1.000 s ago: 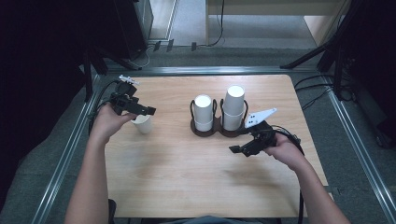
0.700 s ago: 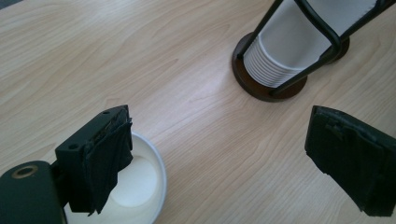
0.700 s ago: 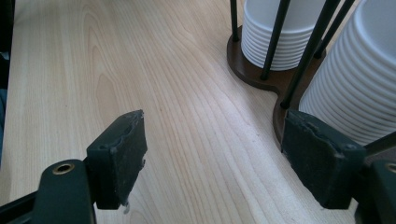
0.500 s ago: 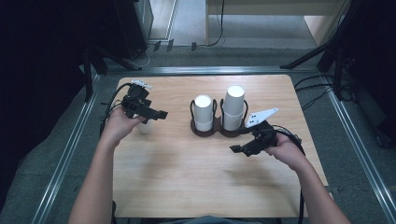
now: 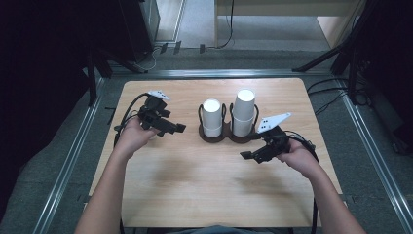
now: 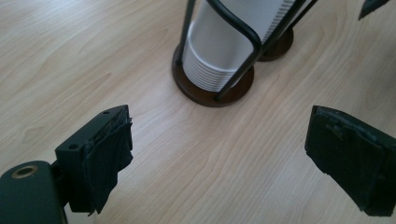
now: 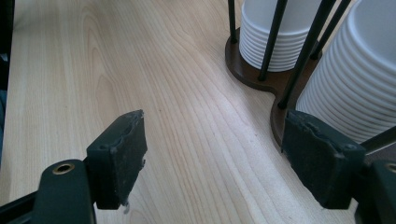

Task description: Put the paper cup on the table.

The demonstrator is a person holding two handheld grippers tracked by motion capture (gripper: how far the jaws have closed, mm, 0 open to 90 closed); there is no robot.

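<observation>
Item: cup holder (image 5: 229, 137), dark brown double base with black wire uprights, standing at the middle of the table (image 5: 195, 195). It held two stacks of white paper cups, rims down: the shorter left stack (image 5: 212, 117) and the taller right stack (image 5: 243, 111).

Item: left gripper (image 5: 178, 128). I saw it held above the table, just left of the holder, pointing toward the shorter stack. In the left gripper view (image 6: 219, 154) its jaws stood wide apart with nothing between them but bare wood; the shorter stack (image 6: 229, 46) lay ahead of them, apart.

Item: right gripper (image 5: 246, 156). I saw it low, near the holder's front right, tips pointing left. In the right gripper view (image 7: 212, 158) its jaws were likewise spread and empty; the holder's base (image 7: 252, 74) sat just beyond the right-hand jaw, with the taller stack (image 7: 359, 79) right behind it.
</observation>
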